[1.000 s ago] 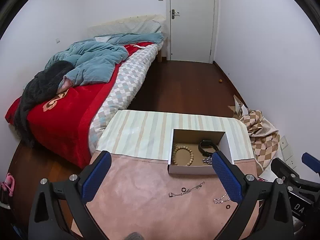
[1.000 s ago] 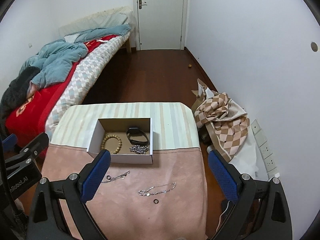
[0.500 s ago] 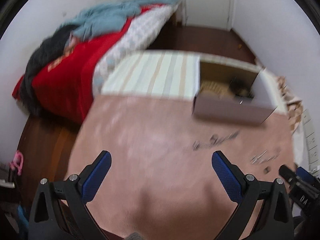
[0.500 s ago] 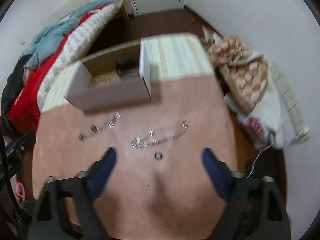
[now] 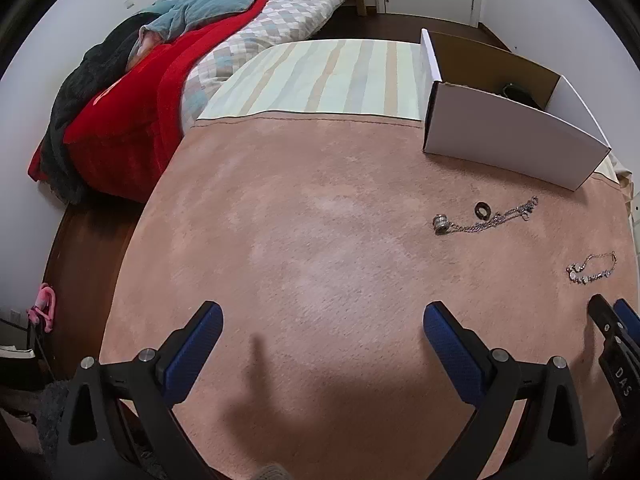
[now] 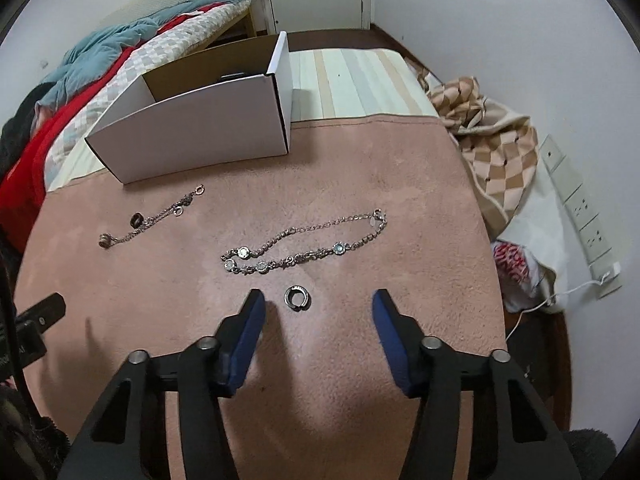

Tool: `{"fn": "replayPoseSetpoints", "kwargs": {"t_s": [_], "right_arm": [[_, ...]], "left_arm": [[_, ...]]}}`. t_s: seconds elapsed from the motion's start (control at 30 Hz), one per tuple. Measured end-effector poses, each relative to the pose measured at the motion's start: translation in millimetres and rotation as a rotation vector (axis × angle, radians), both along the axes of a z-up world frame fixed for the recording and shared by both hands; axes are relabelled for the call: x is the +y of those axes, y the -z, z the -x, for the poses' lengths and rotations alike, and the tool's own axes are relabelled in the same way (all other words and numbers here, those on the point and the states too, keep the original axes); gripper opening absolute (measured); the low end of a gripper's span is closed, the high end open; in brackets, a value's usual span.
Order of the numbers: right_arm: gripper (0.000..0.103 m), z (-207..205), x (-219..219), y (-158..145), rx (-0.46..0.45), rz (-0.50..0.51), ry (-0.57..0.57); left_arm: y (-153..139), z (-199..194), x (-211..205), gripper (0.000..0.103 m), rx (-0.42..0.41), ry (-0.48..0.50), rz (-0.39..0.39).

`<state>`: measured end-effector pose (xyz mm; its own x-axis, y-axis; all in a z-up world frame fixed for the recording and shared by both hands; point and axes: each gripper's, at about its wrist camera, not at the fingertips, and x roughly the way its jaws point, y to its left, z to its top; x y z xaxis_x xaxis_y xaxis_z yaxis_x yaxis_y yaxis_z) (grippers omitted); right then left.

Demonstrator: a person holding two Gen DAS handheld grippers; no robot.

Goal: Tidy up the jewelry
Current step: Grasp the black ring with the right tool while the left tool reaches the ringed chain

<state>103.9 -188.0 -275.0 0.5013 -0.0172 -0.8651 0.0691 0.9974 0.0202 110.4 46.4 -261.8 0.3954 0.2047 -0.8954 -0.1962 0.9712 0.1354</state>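
Note:
A white cardboard box stands on the pink cloth; a dark band shows inside it. In the right wrist view a silver bracelet with round stones lies mid-table, and a small dark ring sits just beyond my open, empty right gripper. A thinner chain with a dark ring beside it lies to the left. In the left wrist view my open, empty left gripper hangs low over bare cloth, with the thin chain and the bracelet off to its right.
The table has a striped cloth at its far end. A bed with red and teal bedding runs along the left. A checkered cloth heap and a power strip lie on the floor at right.
Both grippers have dropped from high above the table down close to the pink cloth. The right gripper now sits just short of the small ring and its jaws have narrowed.

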Motion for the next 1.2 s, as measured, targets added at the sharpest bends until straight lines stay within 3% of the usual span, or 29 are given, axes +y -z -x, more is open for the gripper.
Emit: {"fn": "replayPoseSetpoints", "kwargs": {"t_s": [0.03,0.1,0.3,0.47,0.5,0.53,0.7,0.87,0.93,1.0,1.1,1.2], "right_arm": [[0.038,-0.3,-0.3,-0.4,-0.008,0.008,0.001],[0.014,-1.3,-1.2,-1.1,-0.019,0.010,0.000],[0.013,-3.1,-13.3,-4.5,-0.025,-0.047,0.037],[0.013,-5.4,-19.6,-11.4,-0.040,-0.054,0.054],[0.013,-5.9,-21.3,-12.3,-0.042,-0.056,0.058],[0.013,-6.6,-23.6,-13.0,-0.044,-0.057,0.064],[0.013,-8.6,-32.4,-11.8,-0.041,-0.058,0.090],[0.013,-9.9,-35.6,-8.0,-0.033,-0.062,0.104],[0.013,-9.8,-36.1,-8.3,-0.035,-0.062,0.106],[0.013,-10.0,-35.2,-8.8,-0.036,-0.064,0.109],[0.013,-10.3,-36.5,-10.3,-0.040,-0.065,0.112],[0.013,-10.3,-35.7,-12.8,-0.044,-0.068,0.111]], "left_arm": [[-1.0,-1.1,-0.2,0.102,-0.002,0.004,0.000],[-2.7,-3.5,-2.8,0.102,-0.010,0.012,0.004],[-11.9,-29.7,-14.5,0.102,-0.039,0.031,0.035],[-4.7,-56.6,-32.8,0.102,-0.017,0.074,0.080],[-2.8,-60.3,-36.6,0.098,-0.012,0.086,0.092],[-1.8,-62.8,-40.1,0.088,-0.013,0.097,0.098],[4.9,-70.2,-56.5,0.065,-0.006,0.145,0.114],[10.0,-74.5,-66.7,0.059,-0.004,0.185,0.104],[12.1,-75.5,-69.9,0.042,0.003,0.198,0.108],[11.5,-75.5,-71.8,0.035,-0.004,0.207,0.115],[10.9,-76.5,-74.2,0.014,-0.008,0.224,0.128],[10.2,-76.6,-75.5,0.010,-0.017,0.233,0.128]]}}
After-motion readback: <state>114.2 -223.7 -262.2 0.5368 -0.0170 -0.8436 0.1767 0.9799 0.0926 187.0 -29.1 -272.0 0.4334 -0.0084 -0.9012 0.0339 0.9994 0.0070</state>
